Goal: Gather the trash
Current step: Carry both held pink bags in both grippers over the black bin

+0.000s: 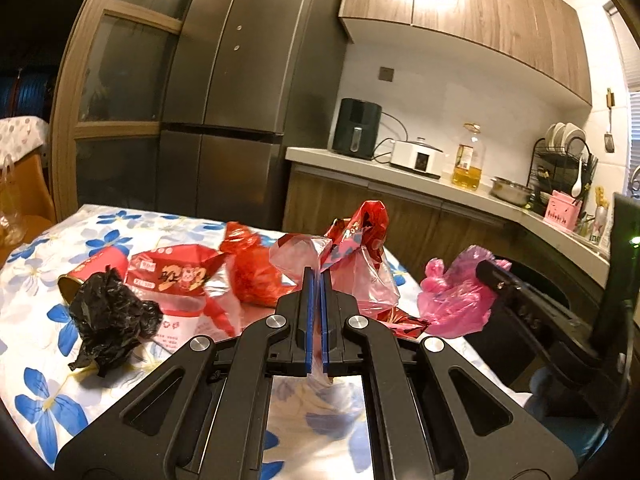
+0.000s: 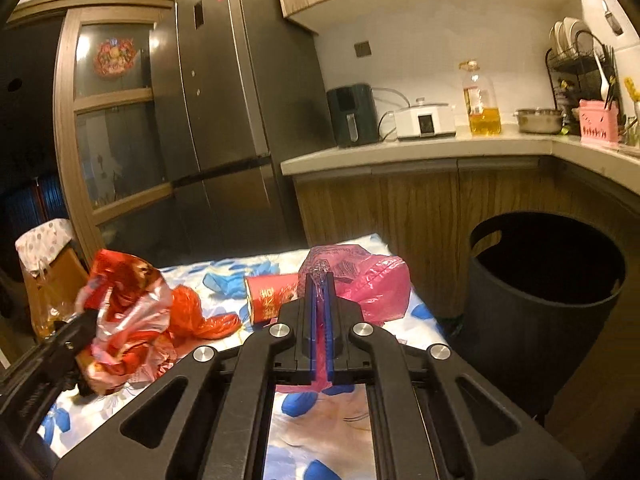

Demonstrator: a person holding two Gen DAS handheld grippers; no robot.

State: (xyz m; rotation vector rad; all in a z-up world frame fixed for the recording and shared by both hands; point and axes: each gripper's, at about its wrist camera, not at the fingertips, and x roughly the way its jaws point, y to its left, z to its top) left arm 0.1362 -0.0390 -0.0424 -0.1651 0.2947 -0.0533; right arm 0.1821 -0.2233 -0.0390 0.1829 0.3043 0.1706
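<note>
left grip: my left gripper [image 1: 317, 274] is pinched tight on the crinkled red-and-clear plastic wrapper [image 1: 356, 256], lifted off the floral-cloth table [image 1: 44, 344]
right grip: my right gripper [image 2: 319, 280] is clamped on the crumpled pink plastic bag [image 2: 372, 280]
bin bearing: the round black bin [image 2: 548, 292] stands right of the table, beyond its right edge; right hand nearer
left on table: wadded black plastic bag [image 1: 108, 316], red printed pouch [image 1: 176, 280], red paper cup [image 2: 268, 298]
hidden: bin floor dark, contents unreadable

The left gripper [image 1: 317, 276] and the right gripper [image 2: 319, 280] look alike: matte black angular linkage arms with triangular cut-outs at four and eight o'clock, round silver pivot screws, and narrow black fingers [image 1: 307, 300] lined with blue pads.
</note>
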